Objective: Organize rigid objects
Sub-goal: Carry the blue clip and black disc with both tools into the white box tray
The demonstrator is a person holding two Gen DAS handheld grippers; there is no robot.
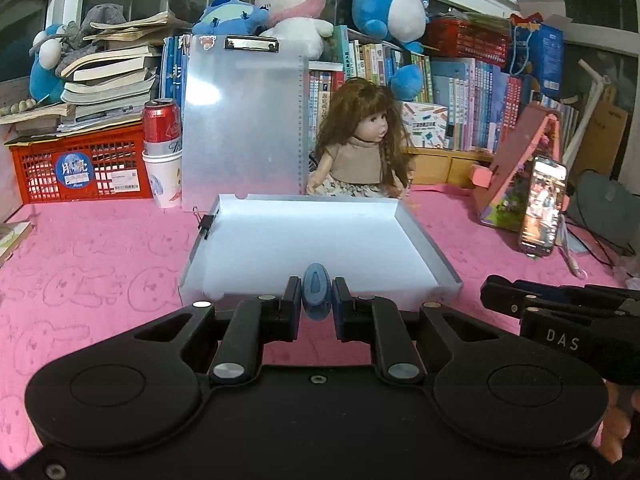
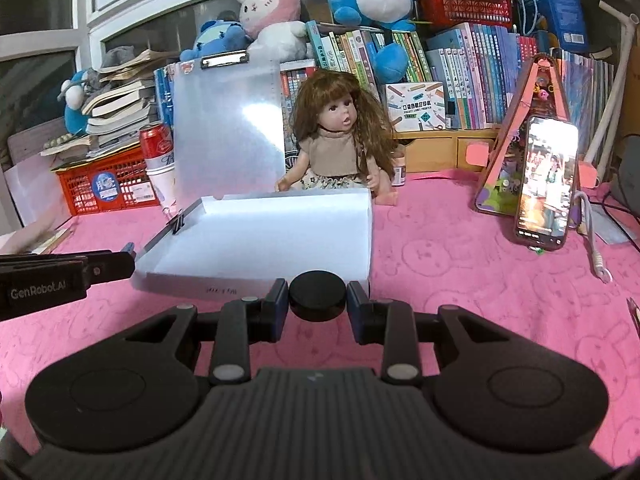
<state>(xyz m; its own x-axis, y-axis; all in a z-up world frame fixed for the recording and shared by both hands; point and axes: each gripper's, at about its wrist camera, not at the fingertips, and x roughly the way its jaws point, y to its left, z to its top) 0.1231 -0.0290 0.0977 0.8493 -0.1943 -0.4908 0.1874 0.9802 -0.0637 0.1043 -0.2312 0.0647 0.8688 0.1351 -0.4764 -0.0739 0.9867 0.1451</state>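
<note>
Two small rigid things are in hand at once, one per gripper, and both sit just short of the open box on the pink tablecloth. The left gripper is clamped on a slim blue-grey piece, held on edge so its narrow sides meet the pads; what it is I cannot tell. The right gripper is clamped on a black round disc, gripped across its width and kept flat, a hold that should let it drop level into the box.

That box lies open in the middle of the table, its white floor bare, with the clear lid standing upright at the far side against the books. It looks like the intended home for both pieces, so the task seems at its carrying stage, nothing yet placed.

Both grippers point forward and somewhat downward toward the near wall of the box, side by side. The left one's tip sits near the box's near left corner in the right wrist view; the right gripper lies just to the right in the left wrist view. A doll sits beyond the box, and a lit phone leans far right.
</note>
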